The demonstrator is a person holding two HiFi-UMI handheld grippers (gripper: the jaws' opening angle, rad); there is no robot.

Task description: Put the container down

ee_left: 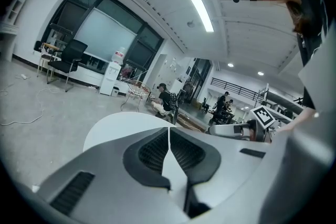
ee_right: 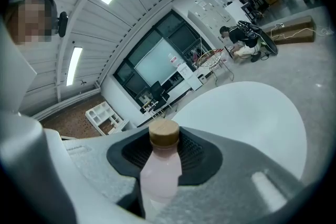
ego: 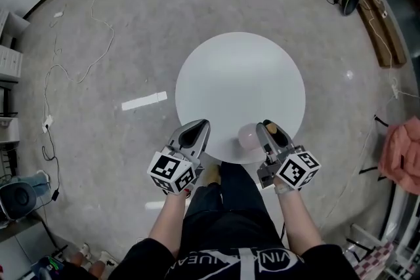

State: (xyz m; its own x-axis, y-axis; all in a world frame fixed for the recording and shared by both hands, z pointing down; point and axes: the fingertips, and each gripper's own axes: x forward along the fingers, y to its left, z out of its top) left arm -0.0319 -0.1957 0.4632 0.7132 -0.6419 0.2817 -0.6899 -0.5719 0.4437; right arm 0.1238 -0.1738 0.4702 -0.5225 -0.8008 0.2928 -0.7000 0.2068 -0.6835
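A pale pink bottle [ee_right: 159, 173] with a round wooden cap [ee_right: 164, 132] stands up between the dark ribbed pads of my right gripper [ee_right: 163, 157], which is shut on its body. In the head view that container [ego: 249, 138] shows as a pinkish blob at the near edge of the round white table [ego: 239, 88], right beside my right gripper [ego: 264, 132]. At the table's near left edge my left gripper [ego: 195, 134] is shut and holds nothing. Its two pads meet along a thin seam [ee_left: 169, 136] in the left gripper view.
The table stands on a grey concrete floor with loose cables [ego: 72, 69] and a white tape strip [ego: 144, 101] to the left. A pink cloth [ego: 401, 155] hangs at the right, wooden planks [ego: 384, 26] lie at the far right. The person's legs [ego: 226, 206] are under the near edge.
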